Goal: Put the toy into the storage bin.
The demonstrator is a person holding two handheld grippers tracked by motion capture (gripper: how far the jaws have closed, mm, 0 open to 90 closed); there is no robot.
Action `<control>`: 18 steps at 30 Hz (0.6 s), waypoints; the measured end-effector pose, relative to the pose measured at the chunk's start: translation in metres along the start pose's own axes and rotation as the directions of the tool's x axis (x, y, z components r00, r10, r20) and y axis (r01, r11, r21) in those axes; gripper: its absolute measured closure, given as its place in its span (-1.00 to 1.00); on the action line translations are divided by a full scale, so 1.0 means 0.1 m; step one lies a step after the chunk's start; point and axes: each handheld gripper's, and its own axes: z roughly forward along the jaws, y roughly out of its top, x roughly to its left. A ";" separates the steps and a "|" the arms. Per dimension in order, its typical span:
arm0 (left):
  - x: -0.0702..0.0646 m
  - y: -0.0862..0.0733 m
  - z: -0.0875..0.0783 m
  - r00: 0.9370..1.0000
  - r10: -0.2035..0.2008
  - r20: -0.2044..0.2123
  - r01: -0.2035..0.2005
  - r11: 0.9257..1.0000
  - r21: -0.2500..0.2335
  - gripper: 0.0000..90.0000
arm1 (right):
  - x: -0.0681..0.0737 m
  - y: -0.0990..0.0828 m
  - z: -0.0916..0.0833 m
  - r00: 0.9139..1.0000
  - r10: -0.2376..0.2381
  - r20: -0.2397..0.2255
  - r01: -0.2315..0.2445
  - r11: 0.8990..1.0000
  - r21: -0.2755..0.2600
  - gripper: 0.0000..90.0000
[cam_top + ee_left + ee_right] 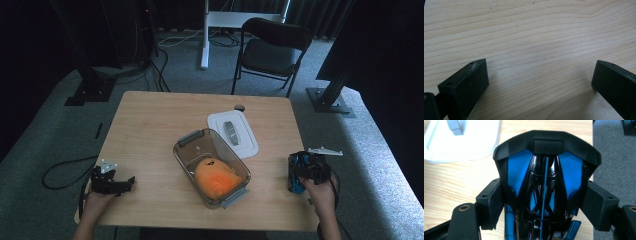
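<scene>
Black and blue toy (546, 187) sits squeezed between the right hand-held gripper's (546, 202) jaws, near the counter's (150, 125) right edge. Hard, shiny plastic, light; grip its wide sides.

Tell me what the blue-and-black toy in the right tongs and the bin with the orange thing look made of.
Blue-and-black toy: probably hard plastic, glossy; light glints off its black panels. Clear smoky rectangular bin: seemingly transparent plastic with grey clips; the table shows through it. Orange item inside: matte, rounded, possibly soft plush.

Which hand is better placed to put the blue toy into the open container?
Right. The right gripper is clamped on the blue-and-black toy beside the container; the left gripper rests open over bare table.
</scene>
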 end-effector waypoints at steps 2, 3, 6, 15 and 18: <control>0.00 0.00 0.00 1.000 0.000 0.000 0.000 1.000 0.000 -0.97 | 0.01 0.02 -0.05 1.000 0.004 -0.012 -0.004 1.000 -0.016 -0.44; 0.00 0.00 0.00 1.000 0.000 0.000 0.000 1.000 -0.001 -0.97 | 0.01 0.03 -0.06 1.000 0.003 -0.023 -0.003 1.000 -0.016 -0.44; 0.00 0.00 0.00 1.000 0.000 0.000 0.000 1.000 0.000 -0.97 | 0.02 0.06 -0.08 0.999 0.000 -0.035 -0.001 1.000 -0.024 -0.44; 0.00 0.00 0.00 1.000 -0.001 0.000 0.001 1.000 0.000 -0.97 | 0.05 0.18 -0.19 0.999 0.008 -0.052 -0.011 0.997 -0.076 -0.44; 0.00 0.00 0.00 1.000 0.000 0.000 0.000 1.000 0.000 -0.97 | 0.08 0.26 -0.27 0.998 -0.008 -0.067 0.002 0.996 -0.092 -0.44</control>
